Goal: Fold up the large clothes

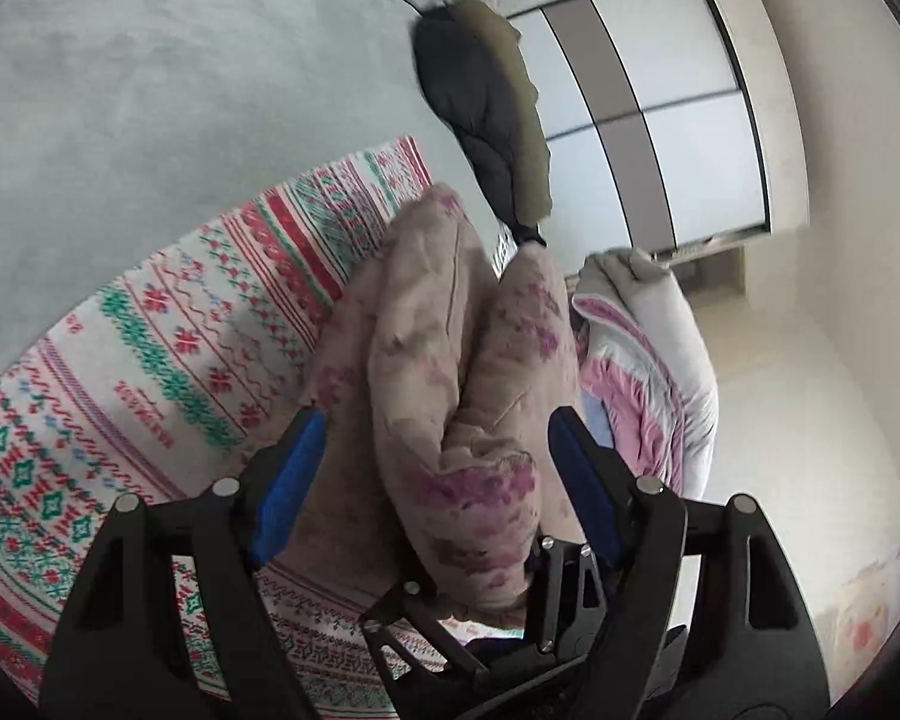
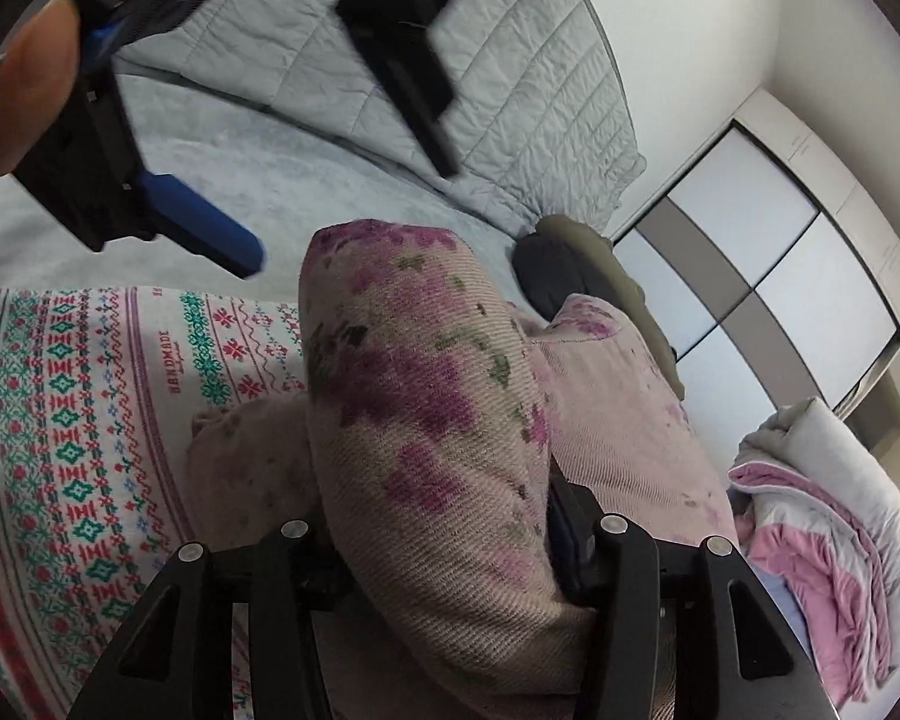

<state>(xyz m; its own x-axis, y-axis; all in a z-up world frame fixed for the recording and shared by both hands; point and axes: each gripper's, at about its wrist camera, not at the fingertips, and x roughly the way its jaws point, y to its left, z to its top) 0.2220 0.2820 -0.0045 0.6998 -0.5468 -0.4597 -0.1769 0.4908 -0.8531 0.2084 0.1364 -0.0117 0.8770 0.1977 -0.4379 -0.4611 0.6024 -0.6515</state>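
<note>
Jaws: the left gripper (image 1: 435, 468) is seen wide apart around a thick fold of the floral garment (image 1: 450, 360), pads not clearly pressing. Whether the right gripper (image 2: 450, 546) is clamped cannot be told; cloth fills it. The garment is bunched at frame centre over the patterned blanket (image 1: 150, 330) on the bed (image 1: 150, 90). Risk: the bulky fold could slip out and unroll if lifted loosely.

Grey quilt (image 2: 510, 72), wardrobe doors (image 1: 648, 108), dark jacket (image 1: 480, 114)

Soft, even daylight; no glare, only faint shadows. Strong fisheye bending and dark vignette at all edges. Motion blur smears the black-and-blue left gripper (image 2: 258, 120) in the right wrist view.
</note>
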